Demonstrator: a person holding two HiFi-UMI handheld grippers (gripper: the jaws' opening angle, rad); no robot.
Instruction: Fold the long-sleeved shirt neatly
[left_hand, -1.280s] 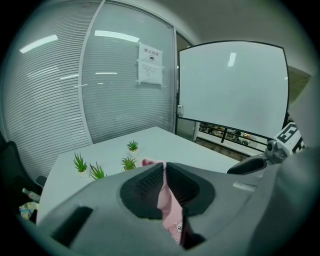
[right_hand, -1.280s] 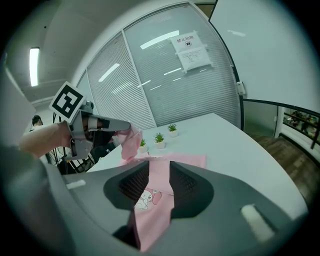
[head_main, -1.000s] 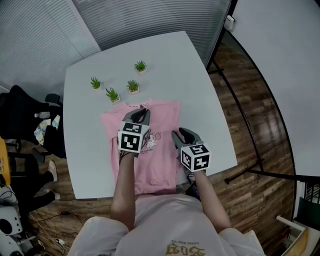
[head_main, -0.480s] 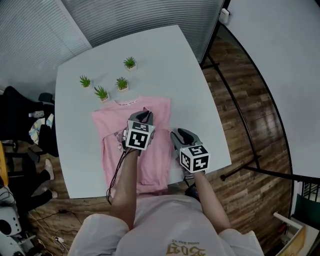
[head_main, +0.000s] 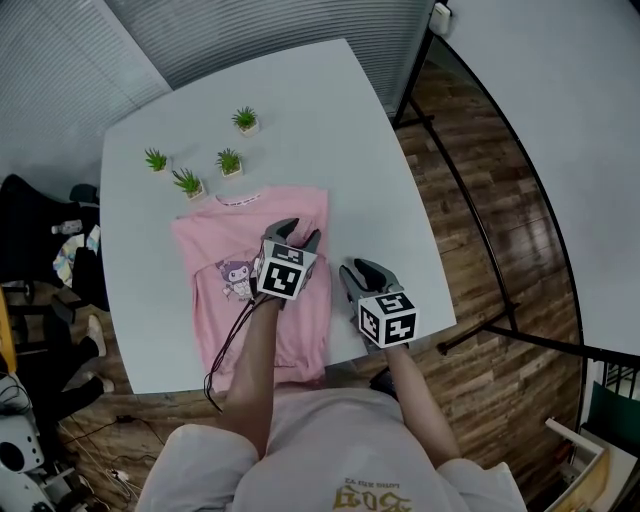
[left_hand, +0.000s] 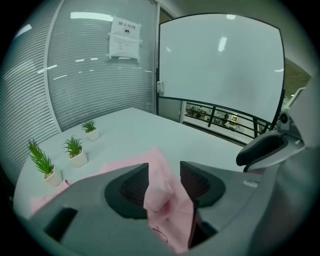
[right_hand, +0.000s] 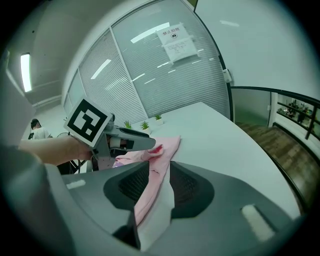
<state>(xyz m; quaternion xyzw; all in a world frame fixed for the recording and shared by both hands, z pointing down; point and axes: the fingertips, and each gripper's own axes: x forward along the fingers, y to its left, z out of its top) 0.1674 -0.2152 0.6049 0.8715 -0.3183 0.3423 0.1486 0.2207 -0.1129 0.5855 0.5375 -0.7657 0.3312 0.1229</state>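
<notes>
A pink long-sleeved shirt with a small cartoon print lies flat on the white table, collar towards the far side. My left gripper sits low over the shirt's right part. Its jaws have just been opening, and a bunch of pink fabric stands loosely between the parted pads of the left gripper. My right gripper is at the shirt's right edge near the table's front. In its own view the right gripper is shut on a fold of the pink fabric.
Several small potted plants stand on the table beyond the collar. A black cable hangs from the left gripper across the shirt. Beside the table's left edge stands a black chair. Wooden floor lies to the right.
My left gripper has come down and to the right across the shirt, and its jaws have parted. The right gripper has shifted only slightly and keeps its hold.
</notes>
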